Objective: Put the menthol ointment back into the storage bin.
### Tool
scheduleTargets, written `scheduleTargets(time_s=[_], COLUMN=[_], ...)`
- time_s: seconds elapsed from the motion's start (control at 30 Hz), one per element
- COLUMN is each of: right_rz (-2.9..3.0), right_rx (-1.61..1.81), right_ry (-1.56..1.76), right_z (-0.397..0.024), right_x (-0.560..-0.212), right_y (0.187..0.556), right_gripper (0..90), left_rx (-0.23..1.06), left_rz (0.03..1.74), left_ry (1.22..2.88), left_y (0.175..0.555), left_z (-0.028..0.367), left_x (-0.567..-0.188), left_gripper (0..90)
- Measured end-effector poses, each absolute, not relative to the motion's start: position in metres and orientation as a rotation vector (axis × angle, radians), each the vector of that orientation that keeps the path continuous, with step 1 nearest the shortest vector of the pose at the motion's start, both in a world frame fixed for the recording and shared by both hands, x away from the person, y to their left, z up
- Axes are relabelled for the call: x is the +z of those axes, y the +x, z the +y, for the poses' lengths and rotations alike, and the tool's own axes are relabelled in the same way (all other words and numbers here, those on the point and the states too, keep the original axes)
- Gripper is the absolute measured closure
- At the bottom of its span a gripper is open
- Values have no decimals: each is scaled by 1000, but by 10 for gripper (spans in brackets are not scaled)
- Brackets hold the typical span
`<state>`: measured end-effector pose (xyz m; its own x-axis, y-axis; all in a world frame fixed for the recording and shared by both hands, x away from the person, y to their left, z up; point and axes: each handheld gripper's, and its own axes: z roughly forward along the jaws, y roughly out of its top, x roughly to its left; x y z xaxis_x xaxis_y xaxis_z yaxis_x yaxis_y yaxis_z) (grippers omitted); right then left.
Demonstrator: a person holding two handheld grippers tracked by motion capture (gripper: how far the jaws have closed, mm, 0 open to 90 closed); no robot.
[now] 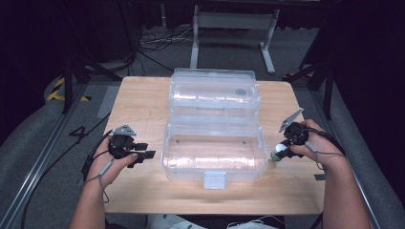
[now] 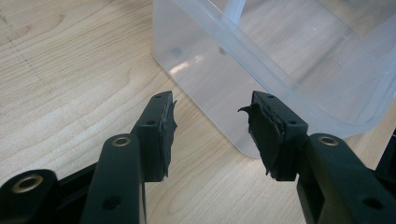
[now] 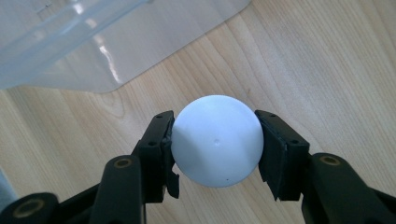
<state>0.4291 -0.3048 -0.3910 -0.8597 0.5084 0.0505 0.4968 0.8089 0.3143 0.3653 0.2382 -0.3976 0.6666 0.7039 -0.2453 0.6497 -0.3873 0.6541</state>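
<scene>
ball (image 3: 215,140), white and round, is sitting between the jaws of the right tongs (image 3: 215,145), whose pads are pressing on its two sides; so the right tongs are gripping the ball. in the high view the ball (image 1: 278,153) is being held at the right of the clear box (image 1: 213,168), just beside its right wall and low over the wooden surface (image 1: 143,102). whether it is resting on the wood or already lifting clear i cannot tell. the box is standing open in the middle of the surface, its lid (image 1: 215,90) lying back on the far side, and its tub looks bare.

the left tongs (image 2: 211,135) are hanging open with nothing between the jaws, pointing at the near left corner of the box (image 2: 261,70); in the high view the left tongs (image 1: 143,155) are waiting just left of that box, apart from it.

the step in hand seems to be the pick-up of the ball, with the grip made. the next move is probably calling for lifting the ball over the right wall, carrying it left above the tub and loosening the grip there. a smooth ball may be slipping if the squeeze eases early.
</scene>
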Motion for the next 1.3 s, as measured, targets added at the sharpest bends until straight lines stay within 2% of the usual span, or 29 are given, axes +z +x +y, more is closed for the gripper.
scheduleTargets(time_s=[1.3], right_rz=[2887], right_rx=[560], right_ry=[686], right_z=[-290], right_x=[-329], right_y=[405], right_gripper=[504], left_rx=[89], left_rz=[1066], left_ry=[2129], left_y=[366], left_z=[242], left_x=[-403], left_gripper=[485])
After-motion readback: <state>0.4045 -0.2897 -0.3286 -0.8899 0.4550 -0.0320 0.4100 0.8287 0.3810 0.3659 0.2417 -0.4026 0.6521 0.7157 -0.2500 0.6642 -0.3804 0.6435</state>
